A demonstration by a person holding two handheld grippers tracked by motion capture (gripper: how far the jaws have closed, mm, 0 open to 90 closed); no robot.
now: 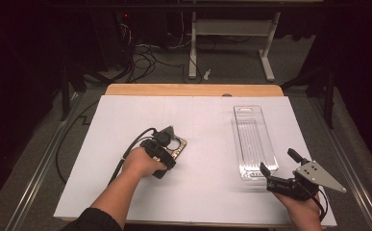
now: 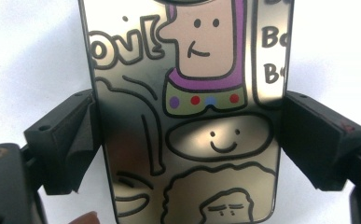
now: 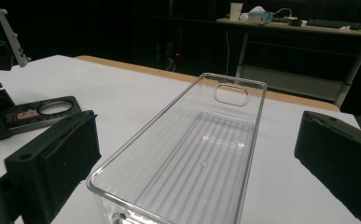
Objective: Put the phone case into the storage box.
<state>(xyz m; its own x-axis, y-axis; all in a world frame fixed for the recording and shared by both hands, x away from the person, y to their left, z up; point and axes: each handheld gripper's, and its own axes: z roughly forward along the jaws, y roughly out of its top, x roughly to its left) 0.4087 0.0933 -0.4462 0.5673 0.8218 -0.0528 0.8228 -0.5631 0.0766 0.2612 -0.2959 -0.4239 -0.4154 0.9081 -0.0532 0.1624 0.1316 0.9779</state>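
A glossy dark phone case [image 2: 187,93] with cartoon drawings lies flat on the white sheet, left of the middle [image 1: 178,145]. My left gripper [image 2: 190,130] points down over it, and both black pads touch its long edges, so it is shut on the case. In the high view this gripper [image 1: 167,144] covers most of the case. A clear plastic tray [image 1: 253,139] lies lengthwise at the right, with nothing in it [image 3: 201,140]. My right gripper [image 1: 279,162] stands open at the tray's near end, its jaws [image 3: 197,140] wide apart and clear of the walls.
A white sheet [image 1: 198,192] covers the table, with a wooden strip [image 1: 193,89] along its far edge. Beyond stand a white desk frame [image 1: 231,33] and floor cables [image 1: 145,57]. Metal rails run along both sides of the table.
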